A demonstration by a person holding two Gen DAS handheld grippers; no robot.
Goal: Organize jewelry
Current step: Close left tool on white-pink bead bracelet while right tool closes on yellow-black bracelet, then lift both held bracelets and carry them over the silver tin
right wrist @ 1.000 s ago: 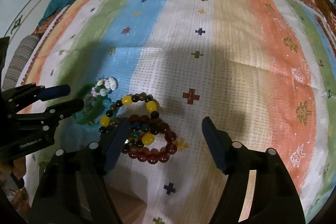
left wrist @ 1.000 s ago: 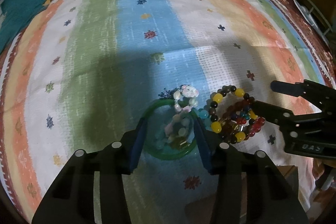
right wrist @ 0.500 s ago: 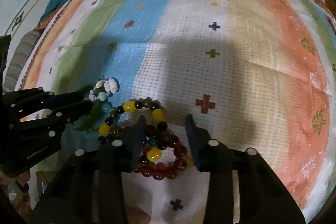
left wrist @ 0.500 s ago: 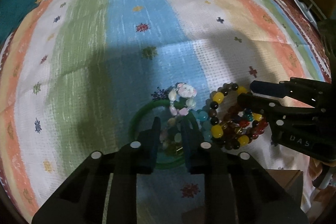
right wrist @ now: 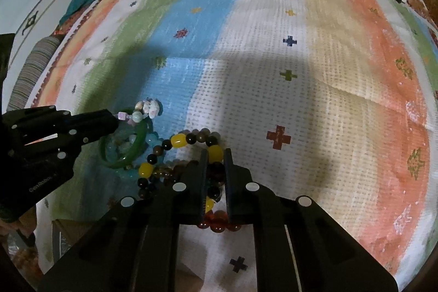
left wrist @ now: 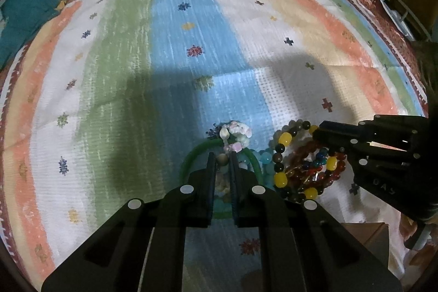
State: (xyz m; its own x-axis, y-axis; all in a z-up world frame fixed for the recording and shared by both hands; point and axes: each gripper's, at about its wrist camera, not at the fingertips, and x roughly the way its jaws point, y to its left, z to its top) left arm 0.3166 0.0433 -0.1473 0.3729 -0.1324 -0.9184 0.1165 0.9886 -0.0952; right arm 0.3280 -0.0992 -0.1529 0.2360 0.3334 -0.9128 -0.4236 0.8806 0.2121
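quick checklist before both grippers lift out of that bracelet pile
1. Left gripper closed on the pastel bead-and-shell bracelet: ok.
2. Right gripper closed on the black-and-yellow bead bracelet: ok, jaws nearly shut around beads.
3. Right gripper holds only one strand: cannot tell; the dark red bead bracelet lies under the jaws.
4. Pastel bracelet free of the green jade-like bangle: not ok, it lies inside and across the ring.
5. Bracelets separated from each other: not ok, they overlap in one pile.
6. Striped cloth ahead for setting down: ok.
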